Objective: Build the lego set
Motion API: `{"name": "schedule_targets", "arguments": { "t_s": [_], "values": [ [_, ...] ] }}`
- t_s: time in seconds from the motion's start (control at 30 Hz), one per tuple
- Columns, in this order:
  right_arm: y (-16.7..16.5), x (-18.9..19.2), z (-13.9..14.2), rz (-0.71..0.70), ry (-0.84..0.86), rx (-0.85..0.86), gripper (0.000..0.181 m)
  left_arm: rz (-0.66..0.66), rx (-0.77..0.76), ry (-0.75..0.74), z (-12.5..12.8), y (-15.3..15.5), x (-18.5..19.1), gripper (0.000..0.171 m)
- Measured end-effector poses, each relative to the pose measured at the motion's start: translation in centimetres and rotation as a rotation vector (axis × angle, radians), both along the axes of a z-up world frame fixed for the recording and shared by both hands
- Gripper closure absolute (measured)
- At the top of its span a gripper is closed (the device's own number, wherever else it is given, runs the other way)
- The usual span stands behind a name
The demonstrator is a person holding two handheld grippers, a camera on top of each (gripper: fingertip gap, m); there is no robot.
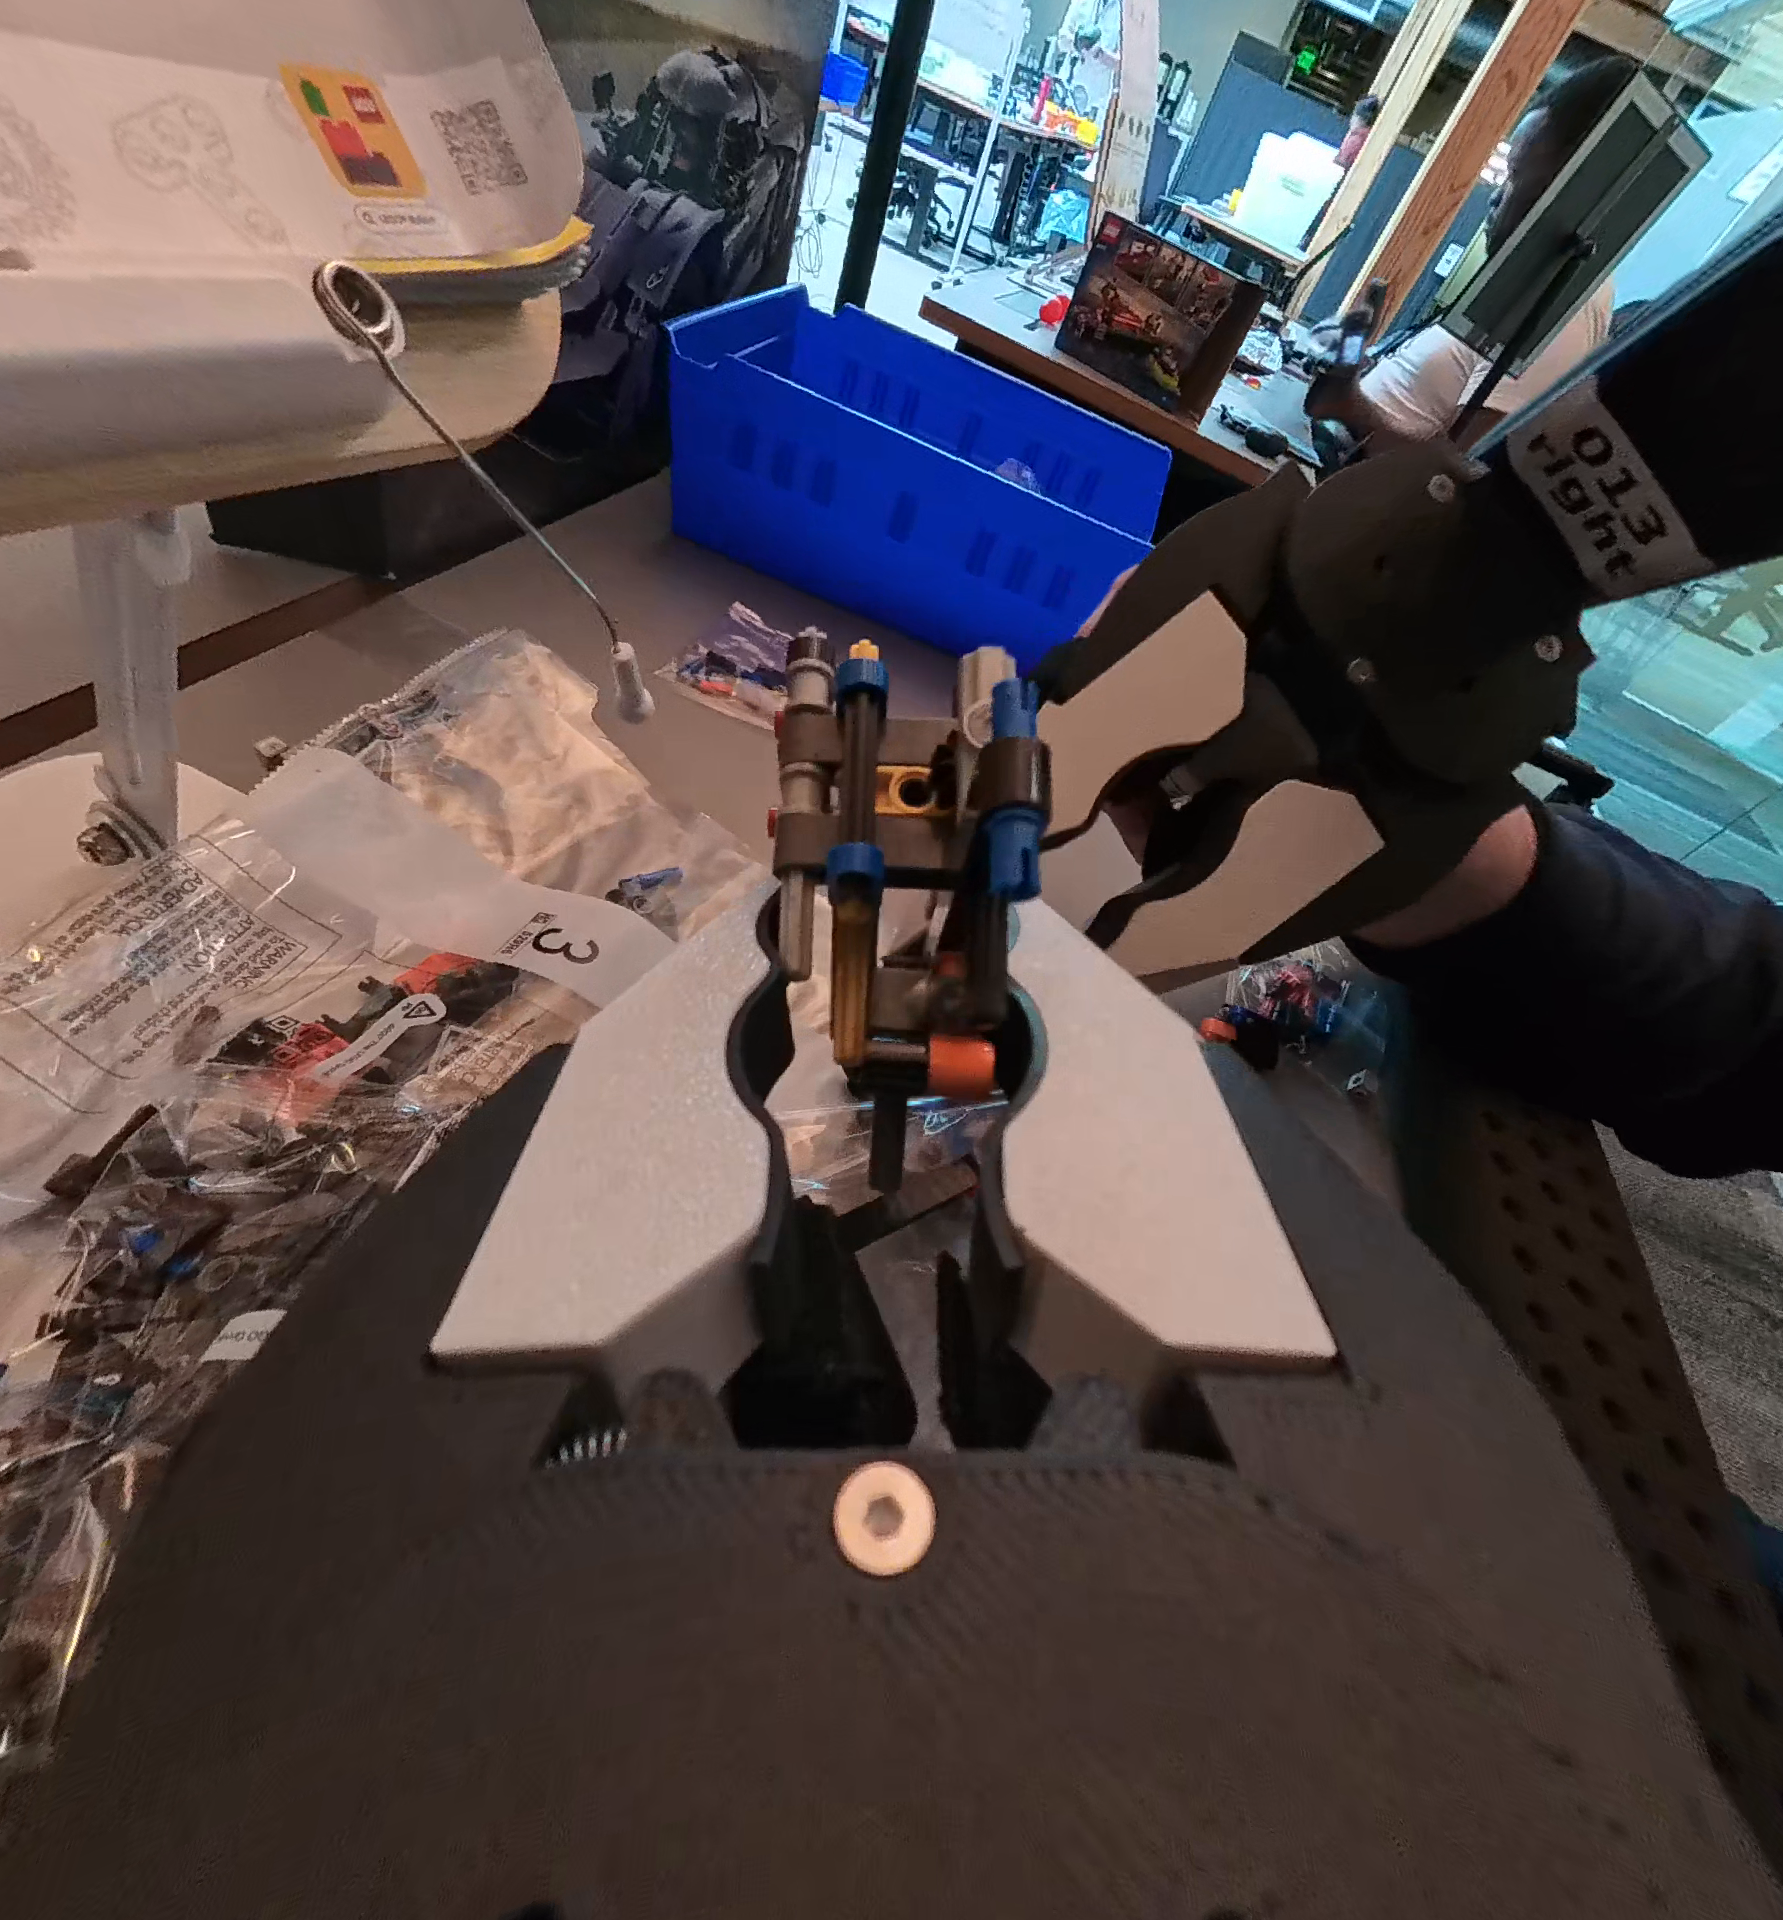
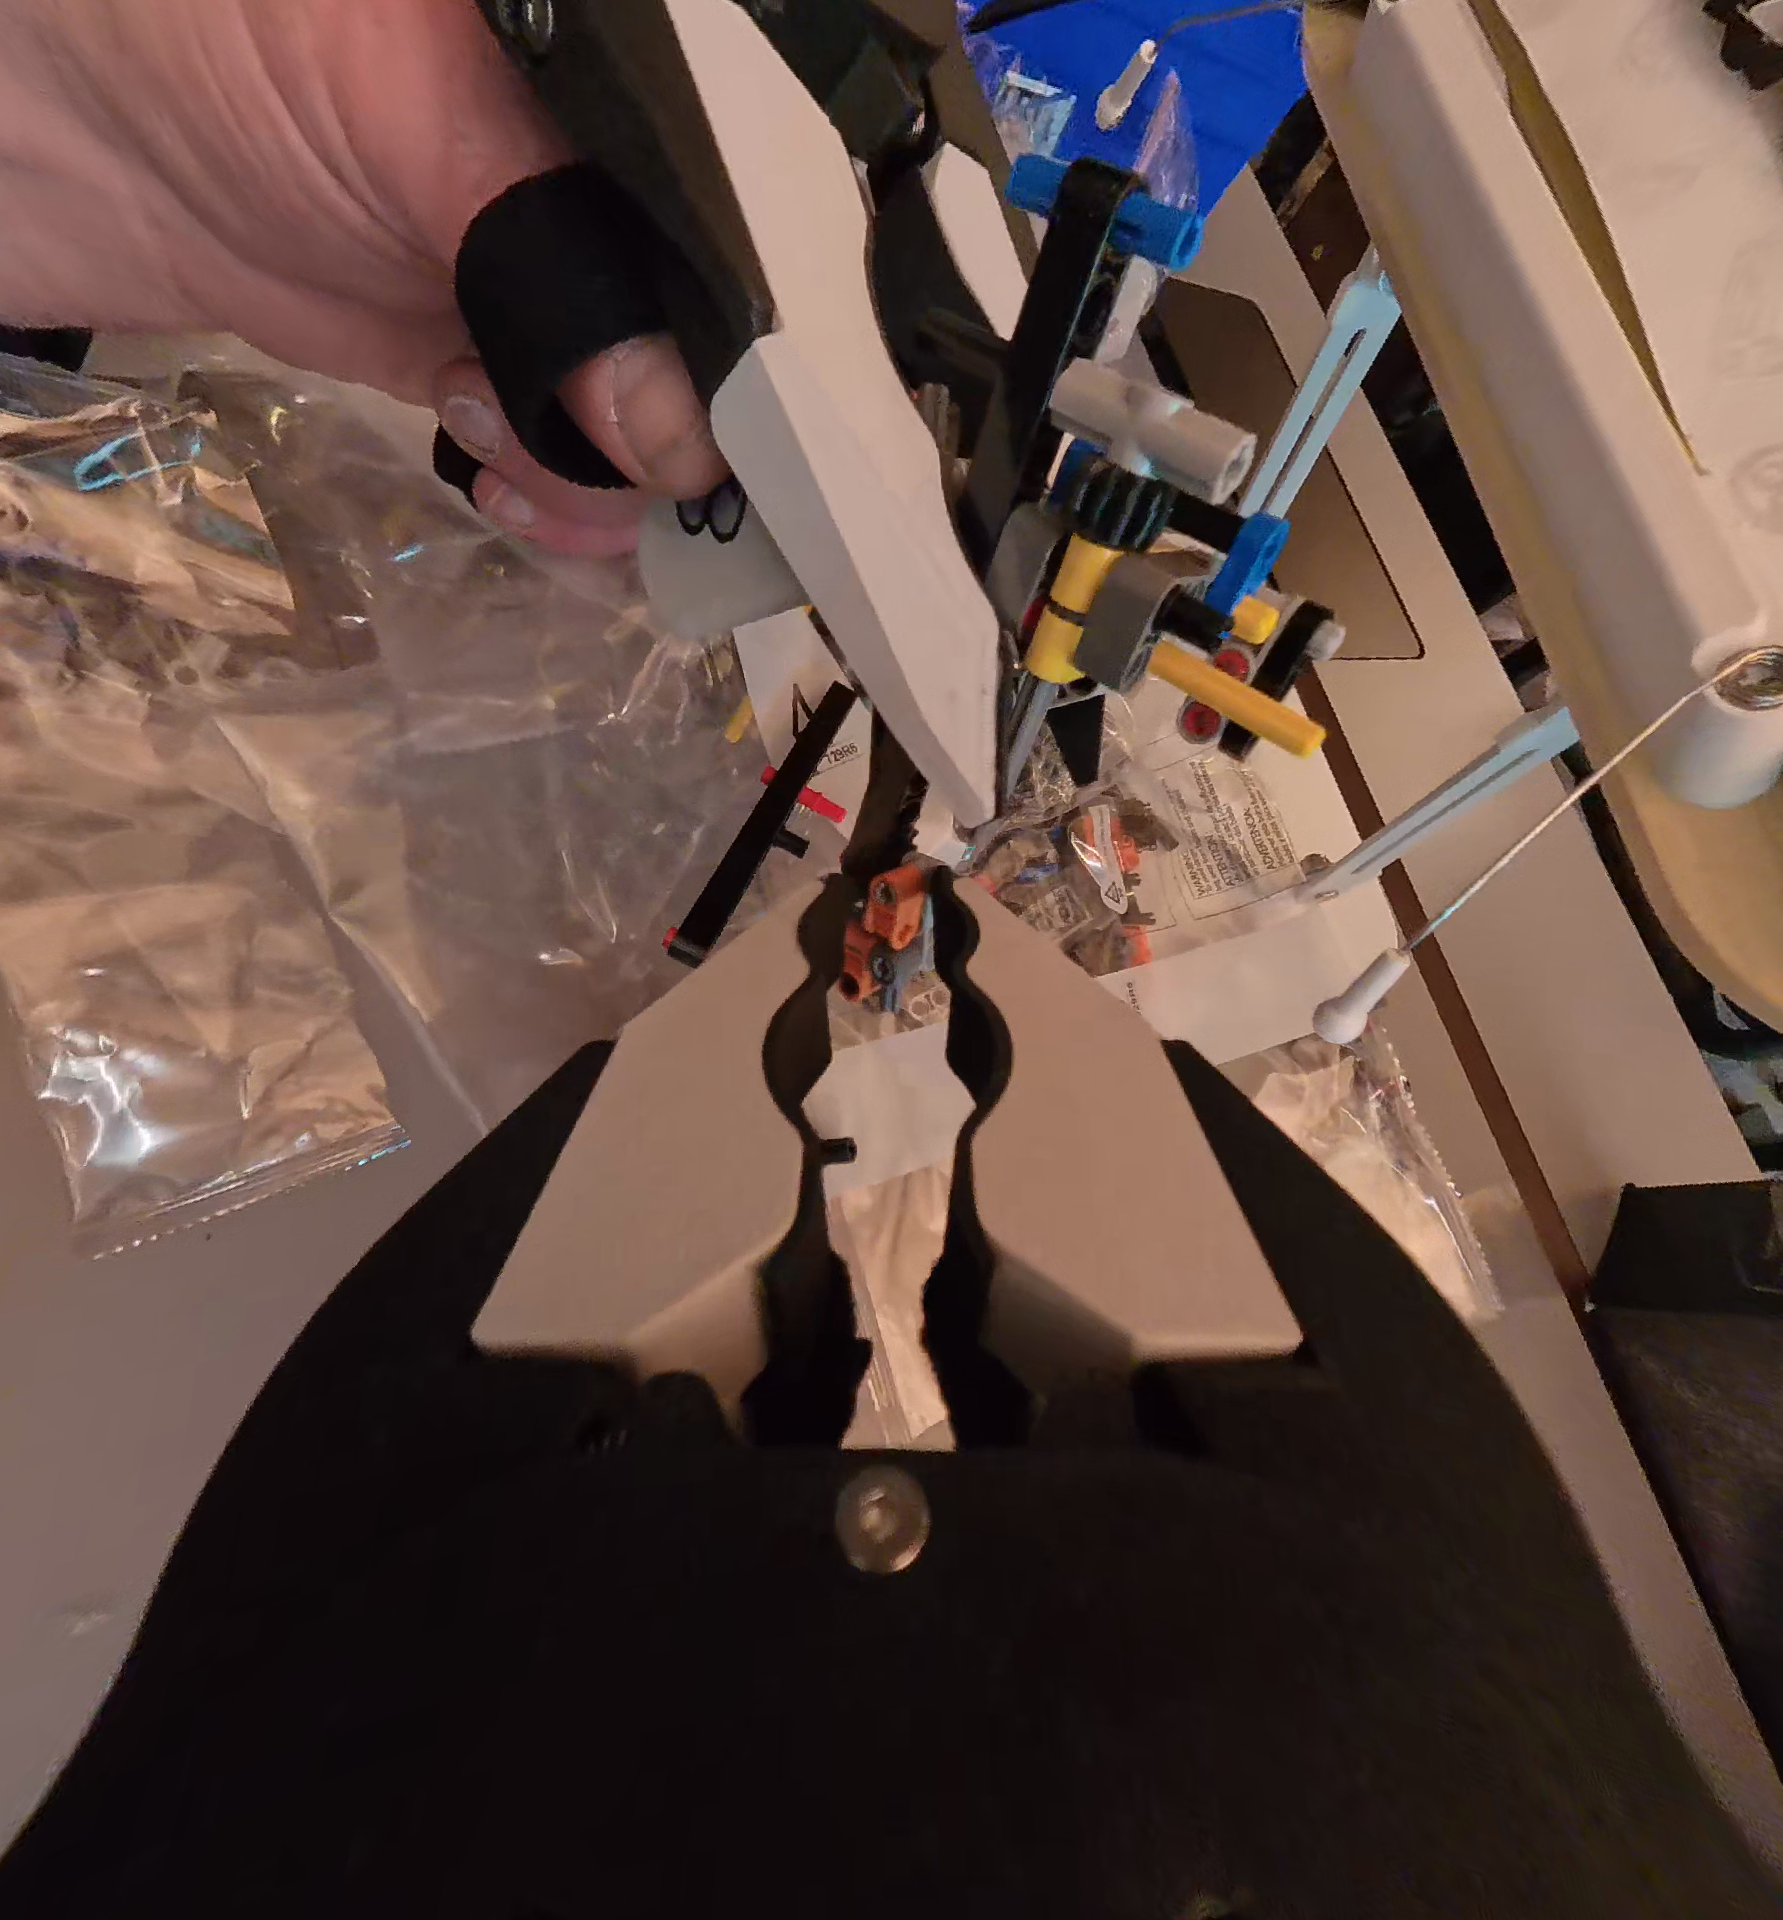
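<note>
My left gripper (image 1: pixel 892 997) is shut on a partly built Lego Technic assembly (image 1: pixel 908 831) of grey, black, blue and yellow parts, with an orange piece at its near end, and holds it above the table. The assembly also shows in the right wrist view (image 2: pixel 1147 561), beside the left gripper's white finger (image 2: pixel 866 540). My right gripper (image 2: pixel 882 925) is nearly closed on a small orange and grey piece (image 2: pixel 887 935) at its tips. In the left wrist view the right gripper (image 1: pixel 1058 670) comes in from the right, its tip by the assembly's blue pin (image 1: pixel 1012 707).
Clear bags of parts (image 1: pixel 243 987) cover the table on the left. A blue bin (image 1: pixel 918 488) stands behind. An instruction booklet (image 1: pixel 191 135) sits on a white stand with a wire clip (image 1: pixel 627 696). A black beam with red pins (image 2: pixel 762 831) lies below. Left and right tips are no more than a few centimetres apart.
</note>
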State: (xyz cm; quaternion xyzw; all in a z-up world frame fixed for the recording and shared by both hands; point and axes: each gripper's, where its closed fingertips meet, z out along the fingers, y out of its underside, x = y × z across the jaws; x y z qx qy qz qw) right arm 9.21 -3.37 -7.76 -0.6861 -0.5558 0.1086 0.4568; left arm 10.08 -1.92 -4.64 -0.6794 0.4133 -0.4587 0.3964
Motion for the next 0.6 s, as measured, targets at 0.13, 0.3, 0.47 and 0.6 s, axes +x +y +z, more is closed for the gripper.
{"name": "schedule_targets", "arguments": {
  "t_s": [0.13,0.3,0.47,0.6],
  "values": [
    [0.2,0.1,-0.1,-0.027,-0.012,-0.001,0.173,0.015,-0.003,0.007,-0.2,0.3,-0.1,0.14],
    [0.4,0.3,0.6,-0.046,-0.02,0.04,0.174,0.033,-0.008,-0.023,0.3,0.6,-0.3,0.139],
    [0.4,0.5,1.2,-0.07,-0.064,0.115,0.175,0.055,0.0,-0.035,0.7,0.8,-0.4,0.139],
    [0.6,0.7,1.2,-0.096,-0.098,0.144,0.177,0.09,0.016,-0.004,0.4,1.2,-0.4,0.139]
  ]
}}
